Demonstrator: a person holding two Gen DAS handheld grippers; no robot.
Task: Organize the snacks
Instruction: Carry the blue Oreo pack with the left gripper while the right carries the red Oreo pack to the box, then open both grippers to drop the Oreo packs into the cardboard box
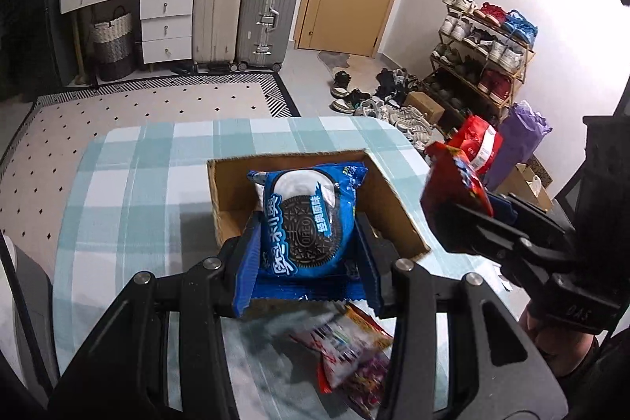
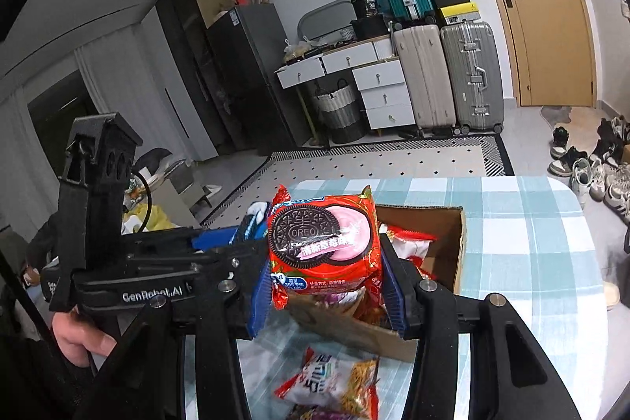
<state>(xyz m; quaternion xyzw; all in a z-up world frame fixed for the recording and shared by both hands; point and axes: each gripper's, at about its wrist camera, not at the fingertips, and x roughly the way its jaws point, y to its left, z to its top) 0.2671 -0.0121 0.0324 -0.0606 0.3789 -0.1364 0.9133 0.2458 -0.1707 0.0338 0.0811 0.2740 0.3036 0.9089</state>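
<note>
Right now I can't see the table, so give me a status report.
Left tongs shut on blue cookie pack. Right tongs shut on red cookie pack. Both above box; nothing in the way.

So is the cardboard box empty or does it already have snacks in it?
Not empty. The right wrist view shows red-and-white snack packets lying inside the cardboard box, beside the red Oreo pack held by the right gripper.

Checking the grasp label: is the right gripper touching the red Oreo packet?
Touching. In the right wrist view the right gripper has its blue pads pressed against both sides of the red Oreo packet, holding it above the cardboard box.
</note>
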